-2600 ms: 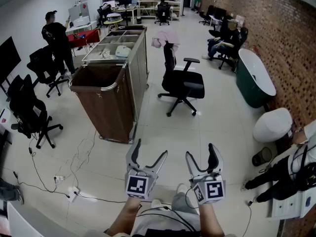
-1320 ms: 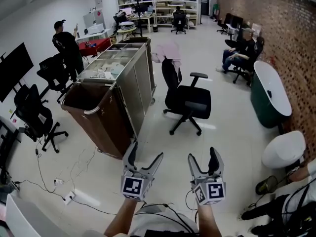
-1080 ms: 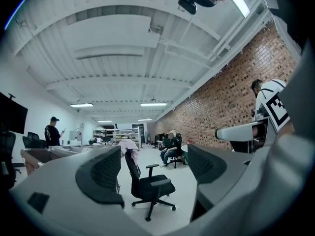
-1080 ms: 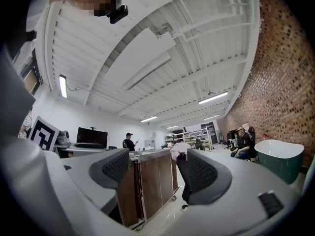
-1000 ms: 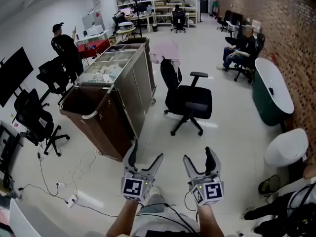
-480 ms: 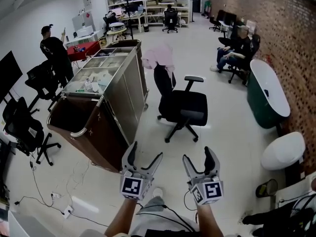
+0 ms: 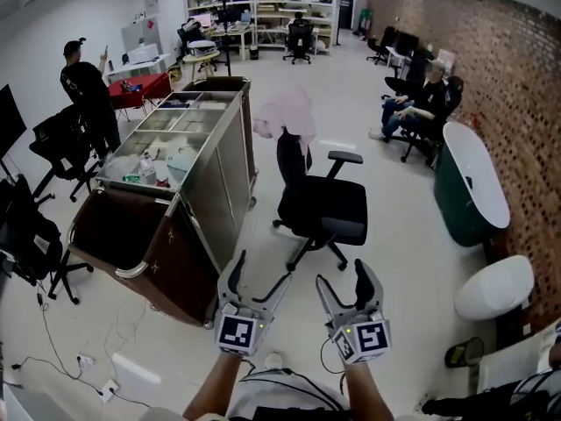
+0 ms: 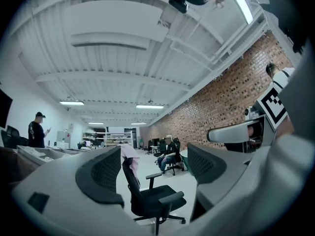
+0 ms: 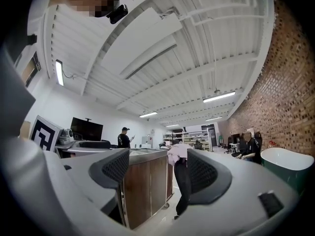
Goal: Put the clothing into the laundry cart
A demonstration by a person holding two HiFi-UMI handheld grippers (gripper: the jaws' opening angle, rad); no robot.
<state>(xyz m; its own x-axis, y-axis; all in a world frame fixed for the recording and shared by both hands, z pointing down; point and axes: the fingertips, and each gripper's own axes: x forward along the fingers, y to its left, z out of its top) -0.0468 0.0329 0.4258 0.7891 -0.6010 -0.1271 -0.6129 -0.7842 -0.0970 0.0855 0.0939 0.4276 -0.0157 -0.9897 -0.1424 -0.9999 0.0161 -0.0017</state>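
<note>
A pink garment (image 7: 287,112) hangs over the back of a black office chair (image 7: 323,207) in the middle of the room; it shows small in the left gripper view (image 8: 130,152) and right gripper view (image 9: 178,151). The brown laundry cart (image 7: 149,244) with a steel-topped cabinet (image 7: 188,130) stands left of the chair. My left gripper (image 7: 260,277) and right gripper (image 7: 344,279) are held side by side low in the head view, short of the chair. Both stand open with nothing between their jaws.
A person in black (image 7: 83,86) stands at the back left by a red table. Black chairs (image 7: 61,143) line the left side. A seated person (image 7: 419,95) is by the brick wall, near a green bathtub (image 7: 469,182) and a white toilet (image 7: 493,288). Cables (image 7: 53,358) lie on the floor.
The chair with the pink garment and the cart have come nearer and lower in the head view as I walk forward. Both grippers keep their place and stay open.
</note>
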